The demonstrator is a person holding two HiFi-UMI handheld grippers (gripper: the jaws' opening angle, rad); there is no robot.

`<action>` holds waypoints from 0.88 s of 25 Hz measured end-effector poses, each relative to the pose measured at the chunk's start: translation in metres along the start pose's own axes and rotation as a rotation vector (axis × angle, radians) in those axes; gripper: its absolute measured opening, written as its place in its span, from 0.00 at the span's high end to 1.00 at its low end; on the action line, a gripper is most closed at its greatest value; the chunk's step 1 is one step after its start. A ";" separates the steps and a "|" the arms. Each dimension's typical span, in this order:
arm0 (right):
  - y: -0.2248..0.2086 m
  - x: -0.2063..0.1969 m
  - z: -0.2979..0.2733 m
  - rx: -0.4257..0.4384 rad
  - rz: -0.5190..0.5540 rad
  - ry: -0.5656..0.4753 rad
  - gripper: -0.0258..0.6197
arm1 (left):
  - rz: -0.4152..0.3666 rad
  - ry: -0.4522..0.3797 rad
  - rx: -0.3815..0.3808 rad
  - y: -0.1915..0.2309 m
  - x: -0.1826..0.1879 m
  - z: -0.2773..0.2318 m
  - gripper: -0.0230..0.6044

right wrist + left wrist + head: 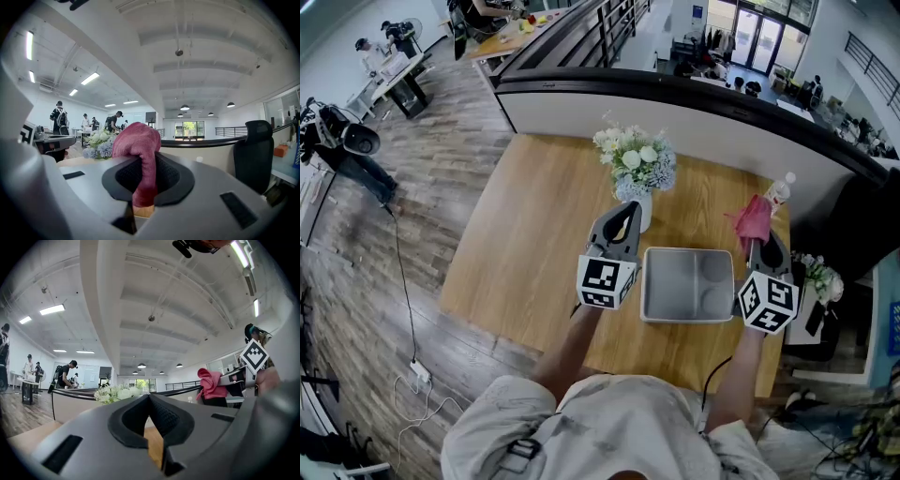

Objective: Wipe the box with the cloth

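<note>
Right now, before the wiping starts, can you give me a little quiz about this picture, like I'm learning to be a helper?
1. True or false: the right gripper is shut on the pink cloth.
2. Where is the grey box on the table?
A. between the two grippers
B. behind the flowers
C. at the table's far left corner
3. What does the left gripper hold?

Key: 1 true; 2 A; 3 nothing, it is shut with nothing in it.
</note>
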State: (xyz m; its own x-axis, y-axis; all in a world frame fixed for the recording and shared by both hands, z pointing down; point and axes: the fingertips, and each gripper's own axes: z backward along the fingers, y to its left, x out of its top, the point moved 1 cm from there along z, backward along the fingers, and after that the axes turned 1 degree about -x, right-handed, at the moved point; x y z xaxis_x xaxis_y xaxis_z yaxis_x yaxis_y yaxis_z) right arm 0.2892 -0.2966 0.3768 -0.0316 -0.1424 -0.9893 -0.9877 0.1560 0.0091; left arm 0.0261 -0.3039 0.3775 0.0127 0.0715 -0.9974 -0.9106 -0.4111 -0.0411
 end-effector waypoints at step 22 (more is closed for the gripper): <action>0.014 -0.003 -0.001 0.018 0.008 -0.172 0.86 | -0.011 0.003 0.040 0.012 -0.012 0.009 0.95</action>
State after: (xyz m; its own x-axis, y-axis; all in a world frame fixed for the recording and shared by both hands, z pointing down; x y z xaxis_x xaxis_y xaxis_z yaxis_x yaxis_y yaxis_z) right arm 0.2758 -0.2952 0.3800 -0.0109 0.0276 -0.9996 -0.9847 0.1738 0.0155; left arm 0.0112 -0.3014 0.3891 0.0245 0.0732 -0.9970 -0.9262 -0.3737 -0.0502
